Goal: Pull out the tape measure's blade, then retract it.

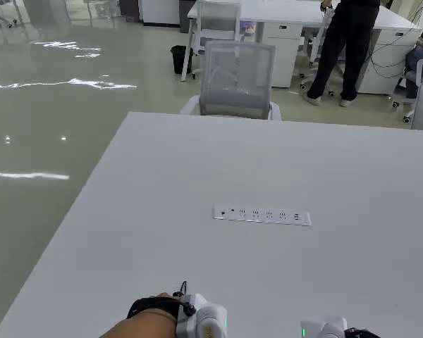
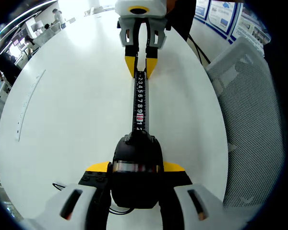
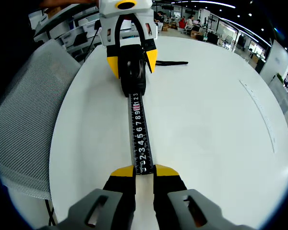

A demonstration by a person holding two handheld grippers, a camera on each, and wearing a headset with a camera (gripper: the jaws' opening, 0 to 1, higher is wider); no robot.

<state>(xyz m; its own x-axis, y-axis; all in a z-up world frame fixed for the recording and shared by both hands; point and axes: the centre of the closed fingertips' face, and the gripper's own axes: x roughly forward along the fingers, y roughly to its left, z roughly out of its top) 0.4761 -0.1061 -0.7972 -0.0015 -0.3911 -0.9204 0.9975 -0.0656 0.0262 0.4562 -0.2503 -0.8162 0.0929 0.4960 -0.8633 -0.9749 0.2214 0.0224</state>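
The left tool [image 2: 137,167] is clamped on the tape measure's black case [image 2: 137,155], one yellow-tipped jaw on each side of it. From the case's mouth the blade [image 2: 140,103] runs straight out, black with pale numerals, face up and partly drawn. Its far end is pinched between the closed jaws of the right tool [image 2: 140,67], which faces the left tool head-on. Whether the case rests on the white counter [image 2: 77,105] or is held just above it cannot be told.

The long white power strip [image 1: 261,215] set into the counter is the landmark. The tape measure lies well apart from it, on the person's side of it, with the blade roughly parallel to the strip's length. A grey mesh chair back [image 2: 259,124] stands past the counter's edge, on the far side of the blade from the power strip.

In the head view the rear ends of two tools sit at the bottom edge, nearer than the power strip. Another mesh chair [image 1: 237,77] stands beyond the strip at the counter's far edge.
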